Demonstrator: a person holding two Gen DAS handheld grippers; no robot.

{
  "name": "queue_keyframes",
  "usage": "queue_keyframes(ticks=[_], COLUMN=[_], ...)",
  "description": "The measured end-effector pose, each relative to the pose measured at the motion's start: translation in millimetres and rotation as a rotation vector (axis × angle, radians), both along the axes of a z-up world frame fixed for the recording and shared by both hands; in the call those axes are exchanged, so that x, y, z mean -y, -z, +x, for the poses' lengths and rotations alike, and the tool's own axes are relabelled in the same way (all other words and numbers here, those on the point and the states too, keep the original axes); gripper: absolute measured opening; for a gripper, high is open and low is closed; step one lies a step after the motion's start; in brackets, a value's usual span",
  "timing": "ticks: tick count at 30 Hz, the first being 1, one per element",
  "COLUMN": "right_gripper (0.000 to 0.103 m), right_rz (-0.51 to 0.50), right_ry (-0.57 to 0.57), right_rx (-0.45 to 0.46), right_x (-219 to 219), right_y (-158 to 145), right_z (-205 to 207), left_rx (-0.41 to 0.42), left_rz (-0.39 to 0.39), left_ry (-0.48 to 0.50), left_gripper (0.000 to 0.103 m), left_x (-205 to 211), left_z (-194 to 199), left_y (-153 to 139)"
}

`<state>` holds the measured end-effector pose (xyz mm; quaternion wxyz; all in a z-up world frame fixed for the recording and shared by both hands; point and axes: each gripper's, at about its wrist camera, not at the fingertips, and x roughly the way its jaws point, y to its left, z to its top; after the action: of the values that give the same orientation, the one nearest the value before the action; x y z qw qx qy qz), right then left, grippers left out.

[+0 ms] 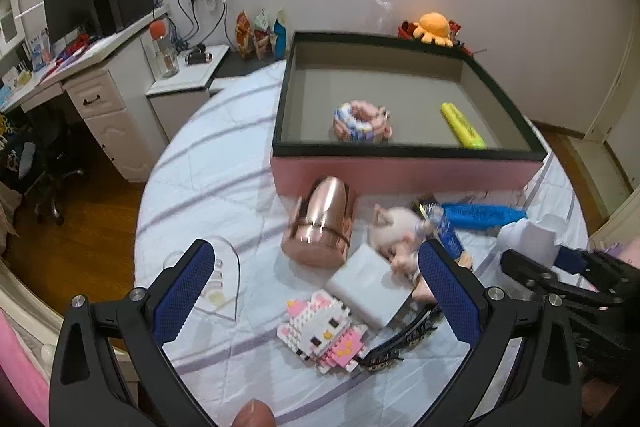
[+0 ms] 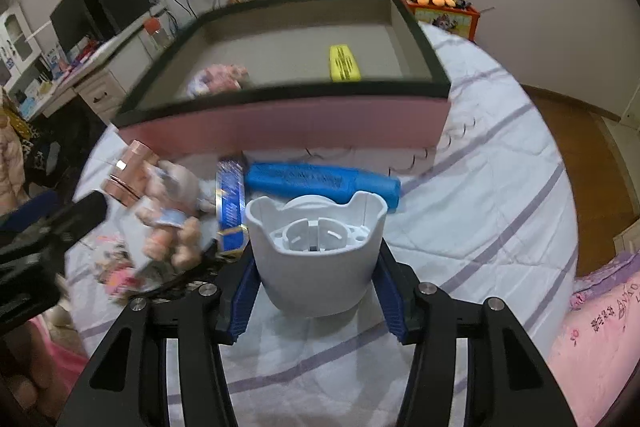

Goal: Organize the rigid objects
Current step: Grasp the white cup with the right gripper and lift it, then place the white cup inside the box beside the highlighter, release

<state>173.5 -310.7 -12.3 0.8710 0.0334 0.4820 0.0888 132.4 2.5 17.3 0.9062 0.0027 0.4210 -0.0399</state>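
Note:
A pink box with a black rim stands on the bed and holds a block donut and a yellow highlighter. My right gripper is shut on a white bear-eared cup, also in the left wrist view, held above the bed in front of the box. My left gripper is open and empty above a block kitty figure and a white box. A rose-gold tin, a pig doll and a blue brush lie nearby.
A clear heart-shaped stand and a black hair clip lie on the striped bedsheet. A desk with monitors stands left. An orange octopus plush sits behind the box. A pink pillow is at right.

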Motion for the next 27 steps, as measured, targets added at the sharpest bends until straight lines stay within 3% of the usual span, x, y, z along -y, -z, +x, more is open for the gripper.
queue_keyframes(ticks=[5, 9, 16, 24, 25, 27], right_gripper=[0.054, 0.054, 0.054, 0.055, 0.057, 0.075], right_rz=[0.030, 0.004, -0.016, -0.078, -0.089, -0.087], right_ry=[-0.043, -0.064, -0.081, -0.048, -0.042, -0.037], right_rx=[0.110, 0.182, 0.096, 0.015, 0.009, 0.007], right_x=[-5.4, -18.6, -40.9, -42.2, -41.4, -38.1], right_y=[-52.1, -73.4, -35.4, -0.1, 2.4, 3.9], right_z=[6.9, 48.6, 129.6, 154.5, 154.7, 152.9], left_rx=[0.074, 0.101, 0.072, 0.013, 0.007, 0.000], left_rz=[-0.008, 0.006, 0.025, 0.023, 0.020, 0.013], left_ry=[-0.016, -0.049, -0.065, -0.057, -0.054, -0.048], left_gripper=[0.103, 0.103, 0.103, 0.103, 0.103, 0.103], left_x=[-3.2, -8.6, -14.4, -14.4, -14.1, -13.5], left_z=[16.5, 42.4, 80.4, 102.2, 102.6, 103.0], left_y=[-25.5, -33.1, -21.1, -0.5, 0.9, 1.5])
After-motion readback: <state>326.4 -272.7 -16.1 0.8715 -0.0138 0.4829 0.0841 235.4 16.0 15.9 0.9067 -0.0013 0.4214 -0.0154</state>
